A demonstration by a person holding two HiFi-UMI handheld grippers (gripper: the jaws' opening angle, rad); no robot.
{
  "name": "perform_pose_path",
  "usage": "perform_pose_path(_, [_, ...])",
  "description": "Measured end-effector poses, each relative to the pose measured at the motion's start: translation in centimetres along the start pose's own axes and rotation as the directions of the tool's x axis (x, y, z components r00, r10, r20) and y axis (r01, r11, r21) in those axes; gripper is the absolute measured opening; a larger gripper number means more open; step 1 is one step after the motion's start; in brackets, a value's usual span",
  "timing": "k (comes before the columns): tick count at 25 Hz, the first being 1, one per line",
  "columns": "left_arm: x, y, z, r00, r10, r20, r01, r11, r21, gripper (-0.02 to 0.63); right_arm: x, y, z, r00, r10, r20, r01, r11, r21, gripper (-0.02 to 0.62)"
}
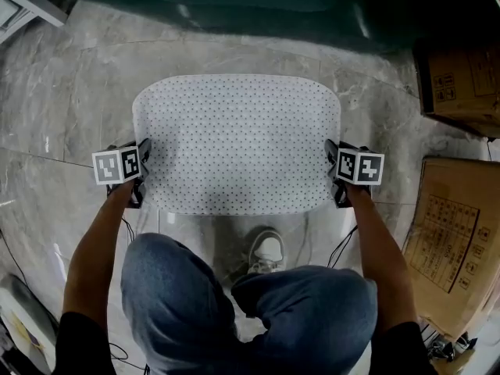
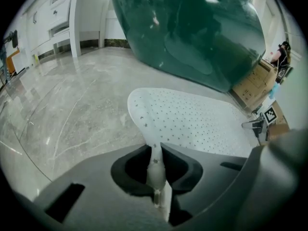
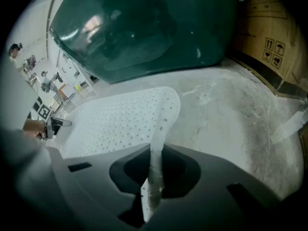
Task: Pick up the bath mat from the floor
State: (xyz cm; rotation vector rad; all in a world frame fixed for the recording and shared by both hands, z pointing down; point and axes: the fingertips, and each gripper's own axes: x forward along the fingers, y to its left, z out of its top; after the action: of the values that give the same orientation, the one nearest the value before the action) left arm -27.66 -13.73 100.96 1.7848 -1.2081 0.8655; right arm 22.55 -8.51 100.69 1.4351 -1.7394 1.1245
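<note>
A white bath mat [image 1: 238, 143] dotted with small holes lies spread over the grey marble floor [image 1: 70, 92]. My left gripper [image 1: 143, 170] is shut on the mat's left edge [image 2: 155, 160], which stands pinched upright between the jaws. At the opposite side my right gripper [image 1: 332, 174] is shut on the mat's right edge [image 3: 155, 167], likewise clamped between its jaws. Both edges curl up off the floor at the grips, and the mat [image 2: 192, 121] stretches between the two grippers [image 3: 115, 117].
A dark green tub [image 1: 258, 6] curves along the far side of the mat. Cardboard boxes [image 1: 457, 233] stand at the right. White cabinets [image 2: 53, 18] line the far left wall. A person's knees and a white shoe [image 1: 268, 250] are just behind the mat's near edge.
</note>
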Motion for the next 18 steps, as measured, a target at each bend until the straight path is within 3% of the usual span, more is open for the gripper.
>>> perform_pose_path(10, [-2.7,-1.7,1.6,0.999,-0.033,0.037,0.033,0.999,-0.015,0.032,-3.4,1.8,1.5,0.999,0.021,0.043,-0.022,1.000,0.015,0.026])
perform_pose_path(18, [-7.3,-5.1,4.9,0.993,-0.097,0.065,0.098,0.995,-0.009,0.032,-7.8,5.0,3.6,0.997,0.071,0.038,-0.073,0.997,0.036,0.025])
